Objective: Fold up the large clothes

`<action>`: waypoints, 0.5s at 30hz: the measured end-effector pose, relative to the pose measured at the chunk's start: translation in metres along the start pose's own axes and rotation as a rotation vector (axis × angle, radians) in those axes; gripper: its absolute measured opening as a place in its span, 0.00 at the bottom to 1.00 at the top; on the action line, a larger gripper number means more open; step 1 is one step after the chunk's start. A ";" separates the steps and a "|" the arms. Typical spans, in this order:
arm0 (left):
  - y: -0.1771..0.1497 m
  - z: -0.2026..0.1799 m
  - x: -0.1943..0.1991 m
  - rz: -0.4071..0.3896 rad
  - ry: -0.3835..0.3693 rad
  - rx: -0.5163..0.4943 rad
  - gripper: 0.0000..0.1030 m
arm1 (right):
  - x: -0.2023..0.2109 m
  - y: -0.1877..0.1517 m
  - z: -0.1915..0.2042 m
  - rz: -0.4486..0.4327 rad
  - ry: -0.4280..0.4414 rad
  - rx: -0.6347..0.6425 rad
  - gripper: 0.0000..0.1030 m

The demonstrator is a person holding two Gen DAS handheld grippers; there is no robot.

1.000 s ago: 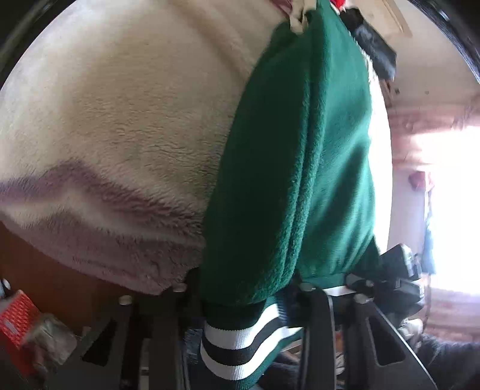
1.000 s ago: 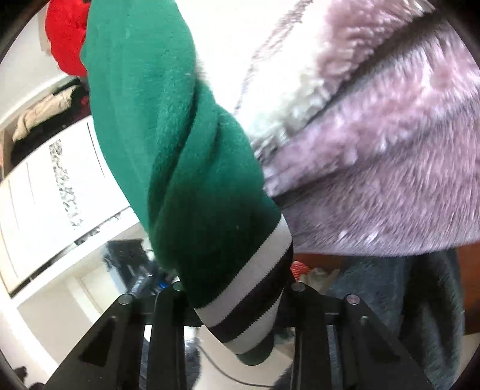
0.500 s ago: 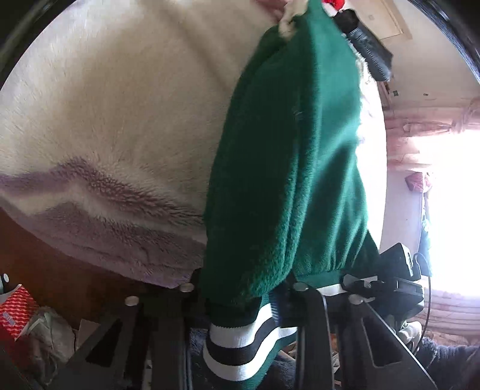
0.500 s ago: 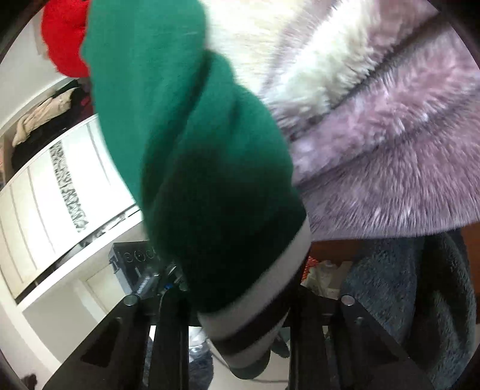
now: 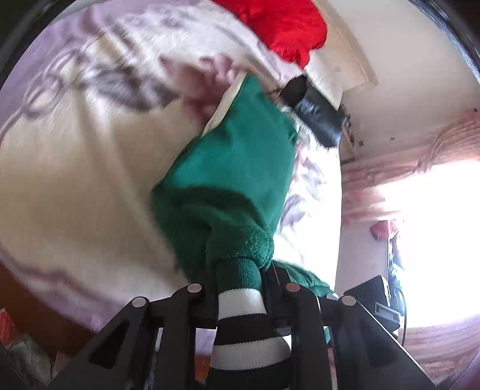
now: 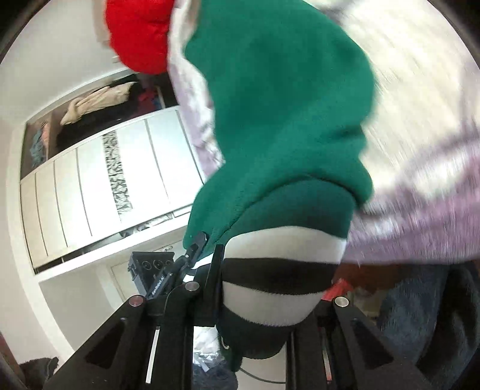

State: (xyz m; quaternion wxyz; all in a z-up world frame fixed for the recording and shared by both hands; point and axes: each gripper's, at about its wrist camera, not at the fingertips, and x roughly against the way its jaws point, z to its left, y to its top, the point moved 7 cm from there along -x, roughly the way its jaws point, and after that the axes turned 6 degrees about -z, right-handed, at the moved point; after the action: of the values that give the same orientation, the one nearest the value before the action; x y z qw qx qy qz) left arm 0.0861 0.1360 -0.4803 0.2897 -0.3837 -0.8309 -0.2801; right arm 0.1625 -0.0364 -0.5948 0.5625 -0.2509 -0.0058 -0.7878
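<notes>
L gripper (image 5: pixel 240 303) is clamped on a striped cuff (image 5: pixel 240 336), bottom centre of the left wrist view; its jaws have just been closing further, with the knit between them. R gripper (image 6: pixel 270 288) does the same in the right wrist view: jaws pinch the other striped cuff (image 6: pixel 276 276) at bottom centre and have also just been closing on it. So both sleeve ends are gripped, no slack in the hold.

The garment is a green fleece (image 5: pixel 237 168) w/ black-and-white cuffs. It hangs from both grippers over a cream and lilac blanket (image 5: pixel 75 195) that fills the left of the left view and the right of the right view. A red item (image 5: pixel 288 27) sits at top of frame in both views.

What's changed vs a sec ago: more of the blanket pattern and the red item show, the sleeve bunches up closer to the jaws, and the bg is motion-blurred. That reads as both cuffs being lifted off the blanket.

For the task, I'd judge it an early step: sleeves picked up to spread or raise the fleece before any fold. No fold is visible yet. The body of the garment is mostly out of view, so I can't tell how flat it lies.
</notes>
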 end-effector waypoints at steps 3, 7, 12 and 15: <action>0.040 -0.016 -0.021 -0.026 -0.016 -0.019 0.17 | 0.005 0.053 0.031 -0.036 0.003 0.027 0.17; 0.094 -0.035 -0.062 -0.042 -0.048 -0.030 0.15 | 0.002 0.131 0.069 -0.077 0.003 0.042 0.17; 0.152 -0.034 -0.127 -0.006 -0.042 0.013 0.15 | -0.010 0.223 0.080 -0.143 -0.032 0.043 0.16; 0.173 -0.014 -0.172 0.074 -0.019 0.095 0.20 | -0.026 0.274 0.066 -0.170 -0.077 0.007 0.17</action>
State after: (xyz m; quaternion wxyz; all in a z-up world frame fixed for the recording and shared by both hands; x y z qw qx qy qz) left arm 0.3206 0.1394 -0.5489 0.3096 -0.4027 -0.8312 -0.2259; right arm 0.4378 -0.0942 -0.6225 0.4938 -0.2779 -0.0514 -0.8224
